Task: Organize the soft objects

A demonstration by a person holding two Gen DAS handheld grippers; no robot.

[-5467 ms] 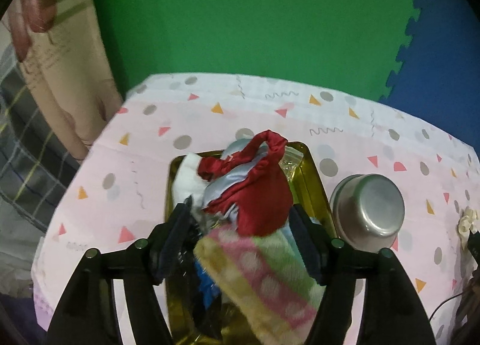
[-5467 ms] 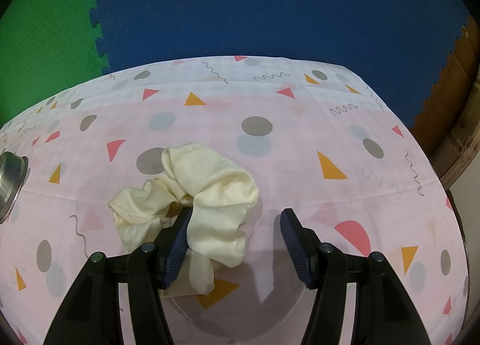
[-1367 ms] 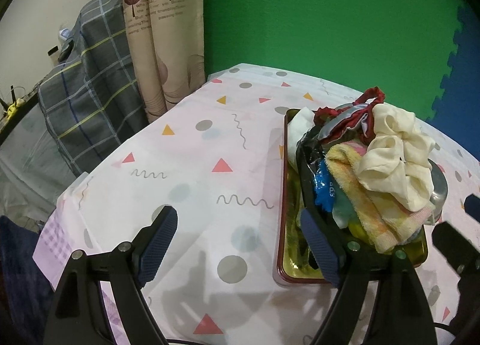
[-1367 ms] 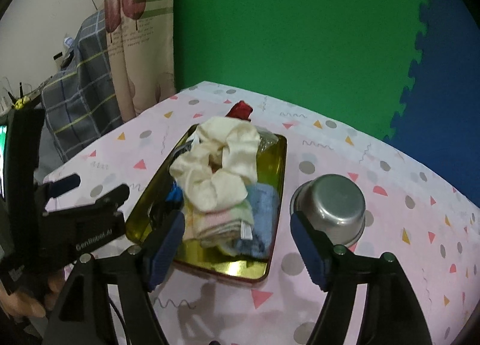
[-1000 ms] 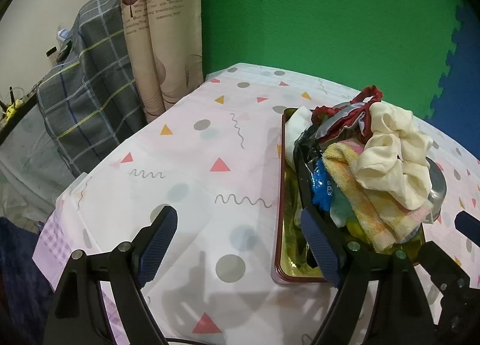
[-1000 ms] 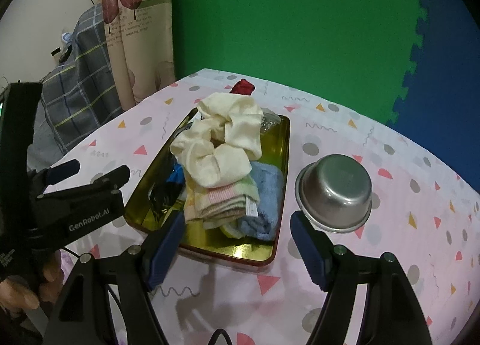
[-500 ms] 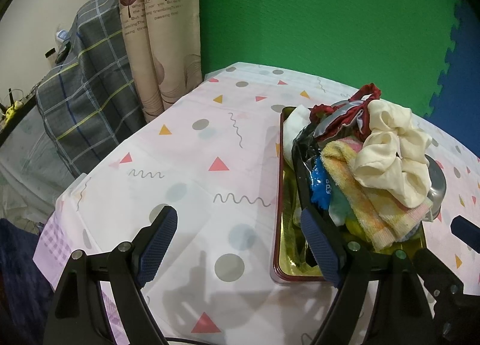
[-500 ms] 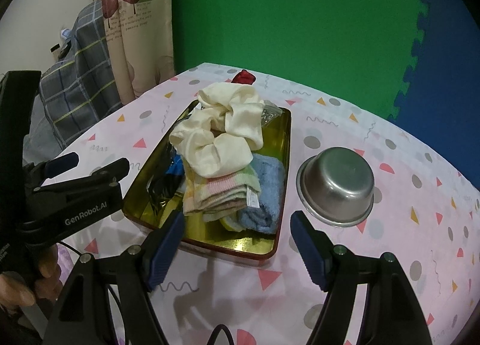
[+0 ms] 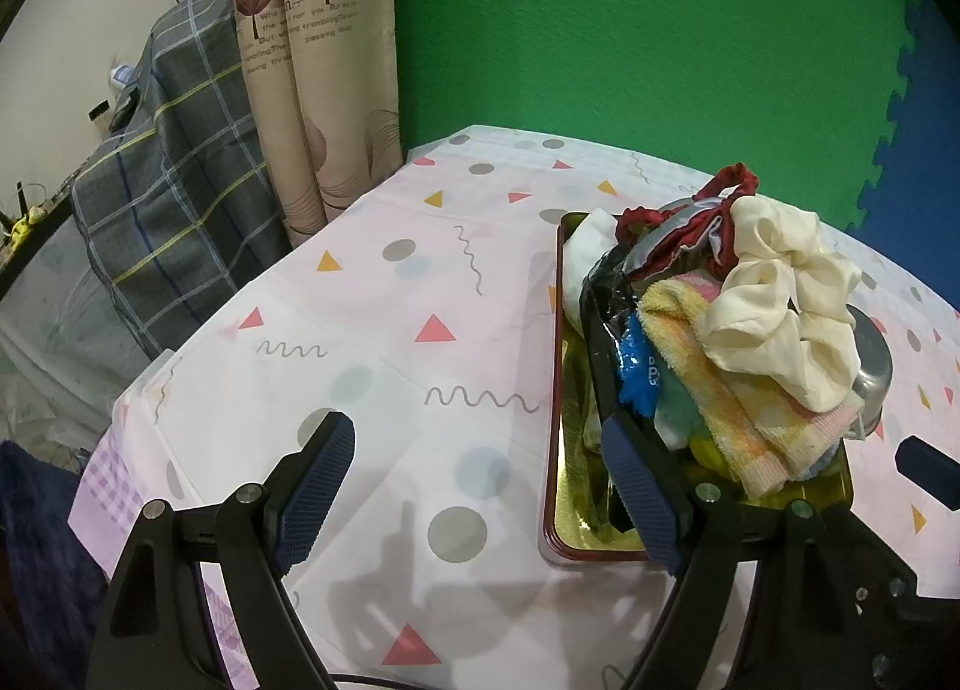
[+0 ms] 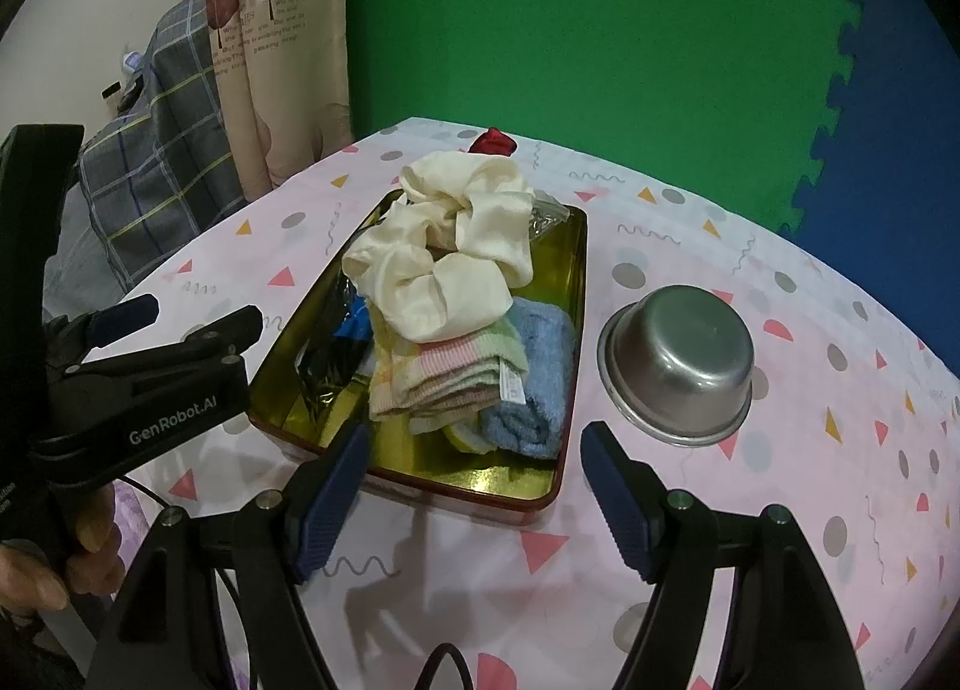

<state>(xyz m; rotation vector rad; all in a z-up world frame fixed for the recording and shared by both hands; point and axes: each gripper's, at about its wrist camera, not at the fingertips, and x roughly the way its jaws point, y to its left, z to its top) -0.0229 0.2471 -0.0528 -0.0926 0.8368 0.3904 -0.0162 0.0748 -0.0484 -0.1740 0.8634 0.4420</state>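
Green and blue foam mats [image 10: 600, 30] back the tabletop [image 9: 384, 330], which wears a pale pink cloth printed with dots, triangles and squiggles. Its left edge drops off toward a patterned curtain [image 9: 312, 60] and a grey plaid cloth [image 9: 168, 198] draped beside it.

A gold tray [image 10: 564, 294] with a dark red rim sits mid-table, its long sides running from the near edge toward the far edge. Piled in it are a cream scrunchie [image 10: 450, 252] on top, a striped pastel towel [image 10: 444, 372] under it, a blue towel [image 10: 534, 378] along the tray's right wall, a black bag [image 10: 330, 354] along the left wall, and a red cloth [image 9: 678, 222] at the far end. An upturned steel bowl [image 10: 678, 360] stands just right of the tray, apart from it.

Bare cloth lies wide left of the tray and along the near edge. The left gripper [image 9: 480, 498] is spread with nothing between its pads, over that bare stretch by the tray's near left corner. The right gripper [image 10: 474, 480] is likewise spread and empty, over the tray's near rim.
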